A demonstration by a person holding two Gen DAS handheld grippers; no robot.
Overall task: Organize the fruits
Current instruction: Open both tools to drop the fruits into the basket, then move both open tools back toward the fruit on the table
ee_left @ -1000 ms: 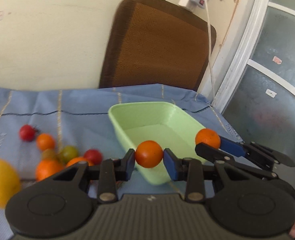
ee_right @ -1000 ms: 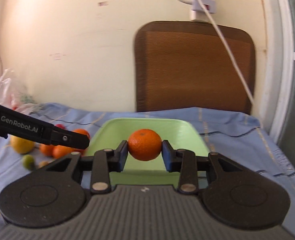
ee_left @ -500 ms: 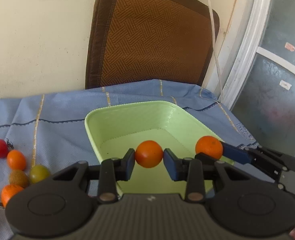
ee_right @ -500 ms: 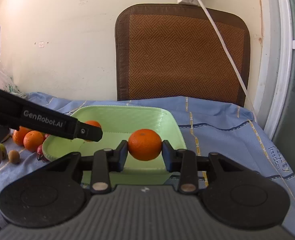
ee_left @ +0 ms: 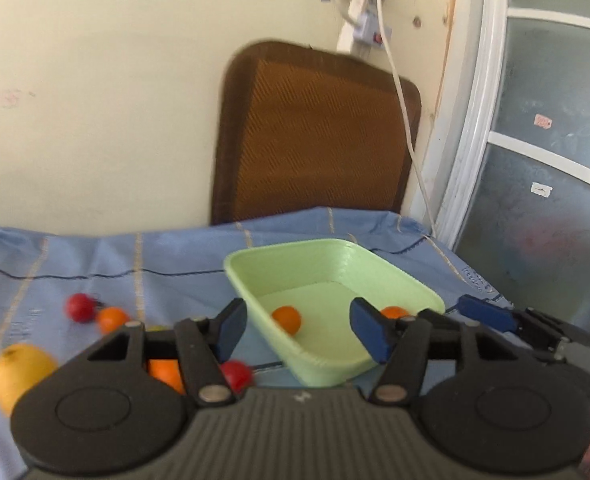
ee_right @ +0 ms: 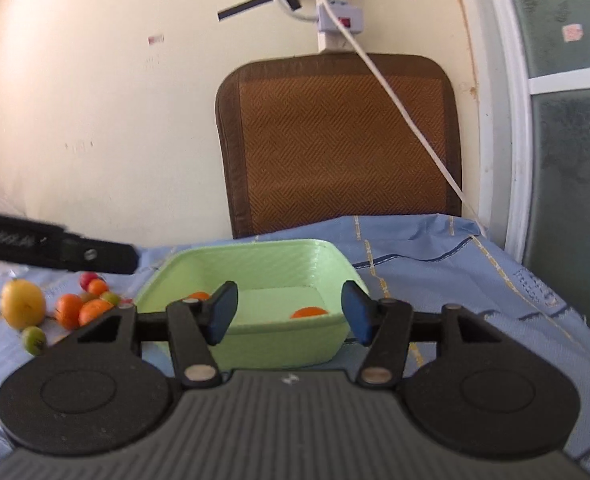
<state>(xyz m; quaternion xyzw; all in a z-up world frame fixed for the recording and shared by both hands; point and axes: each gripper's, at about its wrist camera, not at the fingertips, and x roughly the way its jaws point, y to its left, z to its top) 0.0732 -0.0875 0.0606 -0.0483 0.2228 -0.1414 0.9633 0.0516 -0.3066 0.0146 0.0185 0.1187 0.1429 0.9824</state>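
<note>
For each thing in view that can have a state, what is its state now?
Left gripper: open, holds nothing.
Right gripper: open, holds nothing.
Green tray: upright on the cloth, two orange fruits inside.
Orange fruits: lying loose in the tray.
Lemon: on the cloth, outside the tray.
Red tomato: on the cloth, outside the tray.

Daylight, apparently from the frosted window [ee_left: 543, 208] right of the fingers, lights both views brightly and evenly. The wall [ee_right: 95, 100] ahead of the fingers is near overexposed. Shadows under the green tray [ee_right: 263, 264] are soft. Fisheye distortion bows the window frame and darkens the corners. The left wrist view is motion-blurred: fruit beside the left finger [ee_left: 231, 326] smears, the mat [ee_left: 315, 132] lacks weave detail.
</note>
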